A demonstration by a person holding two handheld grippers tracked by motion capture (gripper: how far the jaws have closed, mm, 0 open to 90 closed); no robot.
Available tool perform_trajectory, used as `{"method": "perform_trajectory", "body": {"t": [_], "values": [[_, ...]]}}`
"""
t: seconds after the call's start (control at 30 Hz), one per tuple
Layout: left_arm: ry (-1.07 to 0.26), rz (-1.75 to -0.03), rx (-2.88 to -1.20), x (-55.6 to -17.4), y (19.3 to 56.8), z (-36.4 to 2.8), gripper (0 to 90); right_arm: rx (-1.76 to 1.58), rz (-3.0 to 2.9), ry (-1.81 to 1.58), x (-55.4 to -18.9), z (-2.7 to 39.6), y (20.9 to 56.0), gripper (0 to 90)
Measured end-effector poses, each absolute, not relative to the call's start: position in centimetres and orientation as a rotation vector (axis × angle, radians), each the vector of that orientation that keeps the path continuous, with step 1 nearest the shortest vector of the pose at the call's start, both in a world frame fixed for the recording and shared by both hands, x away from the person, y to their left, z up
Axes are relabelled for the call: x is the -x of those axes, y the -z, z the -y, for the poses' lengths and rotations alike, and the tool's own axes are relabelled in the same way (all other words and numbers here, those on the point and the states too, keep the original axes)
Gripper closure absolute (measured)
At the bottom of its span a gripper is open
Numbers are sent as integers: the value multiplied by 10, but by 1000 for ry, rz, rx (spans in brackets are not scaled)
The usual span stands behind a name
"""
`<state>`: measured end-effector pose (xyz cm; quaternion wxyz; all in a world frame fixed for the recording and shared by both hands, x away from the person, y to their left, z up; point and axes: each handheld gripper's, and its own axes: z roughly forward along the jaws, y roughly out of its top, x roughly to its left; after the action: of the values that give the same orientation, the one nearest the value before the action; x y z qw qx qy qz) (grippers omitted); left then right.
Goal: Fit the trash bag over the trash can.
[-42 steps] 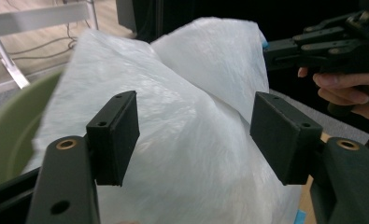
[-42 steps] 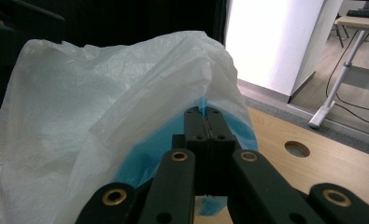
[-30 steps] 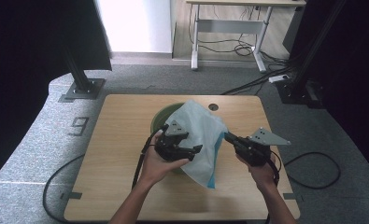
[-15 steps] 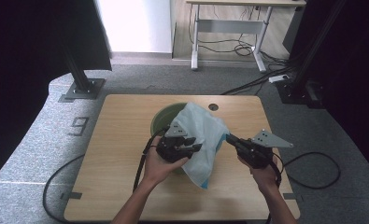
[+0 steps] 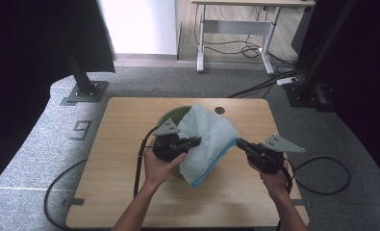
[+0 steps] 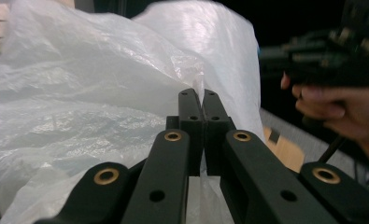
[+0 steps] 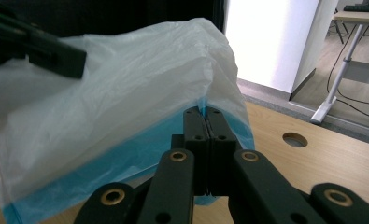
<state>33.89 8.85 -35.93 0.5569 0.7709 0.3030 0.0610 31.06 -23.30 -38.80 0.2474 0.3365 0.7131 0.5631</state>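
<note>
Thin crinkled white plastic bag (image 5: 208, 139), blue-edged; left gripper (image 6: 202, 95) jaws just closed on film, right gripper (image 7: 204, 112) pinching edge

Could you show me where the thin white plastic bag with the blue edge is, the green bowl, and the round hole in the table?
Thin white plastic bag with the blue edge (image 5: 208, 139), high view, on its crinkled middle.
Green bowl (image 5: 172, 116), high view, on its far rim.
Round hole in the wooden table (image 5: 220, 110), high view, on its centre.

Wooden table (image 5: 130, 144) bearing a green bowl (image 5: 171, 115)
</note>
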Motion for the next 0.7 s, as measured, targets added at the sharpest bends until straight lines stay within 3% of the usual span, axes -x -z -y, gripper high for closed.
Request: {"method": "perform_trajectory", "body": {"t": [0.13, 0.43, 0.6, 0.7], "values": [[-140, -746, -1770, -344, 358, -102, 896, -912, -1944, -1546, -309, 234, 388, 857], [-210, -838, -1734, -358, 352, -134, 897, -885, -1975, -1599, -309, 226, 390, 706], [-209, -839, -1748, -361, 353, -139, 887, -859, -2002, -1608, -312, 216, 390, 795], [-295, -839, -1733, -355, 352, -137, 721, -845, -2005, -1606, -312, 207, 386, 865]]}}
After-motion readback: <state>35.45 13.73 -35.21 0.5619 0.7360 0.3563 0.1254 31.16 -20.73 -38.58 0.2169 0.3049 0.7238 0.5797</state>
